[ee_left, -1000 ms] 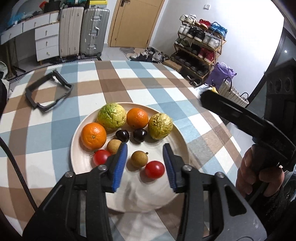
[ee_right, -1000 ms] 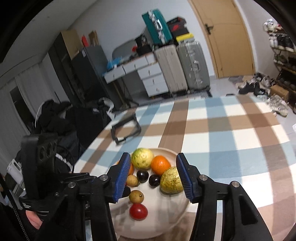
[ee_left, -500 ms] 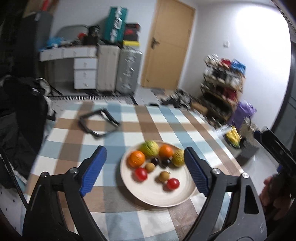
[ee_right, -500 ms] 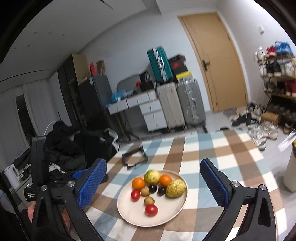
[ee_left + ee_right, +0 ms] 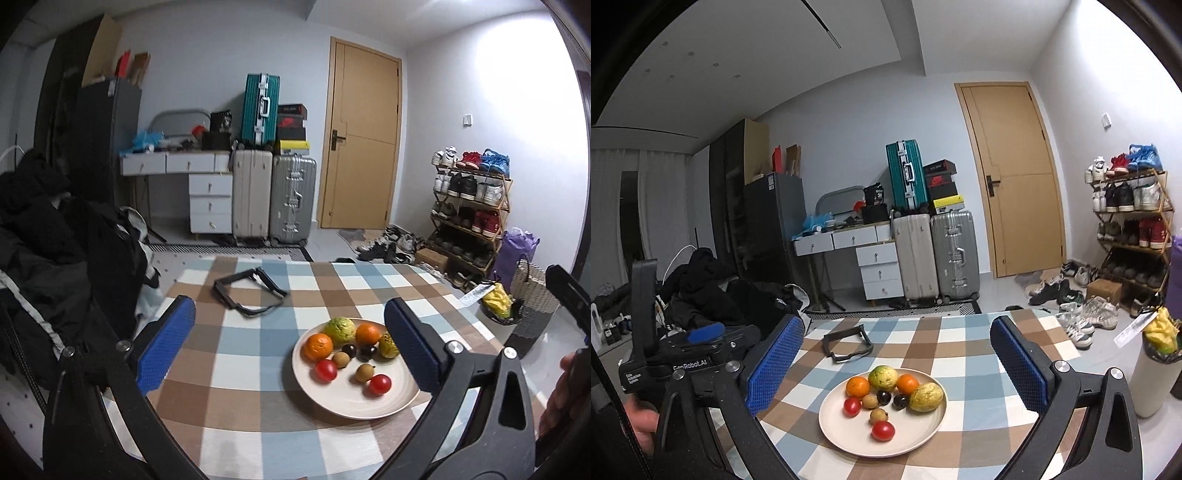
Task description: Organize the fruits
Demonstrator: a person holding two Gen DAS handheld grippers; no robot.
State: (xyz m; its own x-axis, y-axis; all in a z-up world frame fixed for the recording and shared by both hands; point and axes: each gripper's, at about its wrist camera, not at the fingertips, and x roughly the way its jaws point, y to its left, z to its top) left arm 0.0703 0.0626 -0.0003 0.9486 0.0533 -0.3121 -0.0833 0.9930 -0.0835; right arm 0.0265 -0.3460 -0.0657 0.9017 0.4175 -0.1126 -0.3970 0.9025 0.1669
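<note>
Both grippers have pulled back and up from the plate since a second ago. Back then the blue pads sat right over the fruit and the plate filled the lower middle of each view. Now the plate (image 5: 354,404) looks small, in the lower right of the left view and the lower middle of the right view, and much more of the room shows.

The left gripper (image 5: 288,345) has just been opening its jaws, and they now stand spread wide with nothing between them. The right gripper (image 5: 897,363) has been opening too, and it is also wide and holding nothing.

All the fruit lies on the plate, on the checked tablecloth (image 5: 258,369): two oranges (image 5: 318,346), a bumpy green fruit (image 5: 340,328), a yellow-green one (image 5: 926,396), two dark plums (image 5: 884,397), two small brown fruits (image 5: 365,372) and two red tomatoes (image 5: 379,384). Like ones sit near each other. A black frame (image 5: 249,291) lies on the cloth, apart from the plate, toward the upper left.

I think the sorting looks done, since both hands let go and backed off.
</note>
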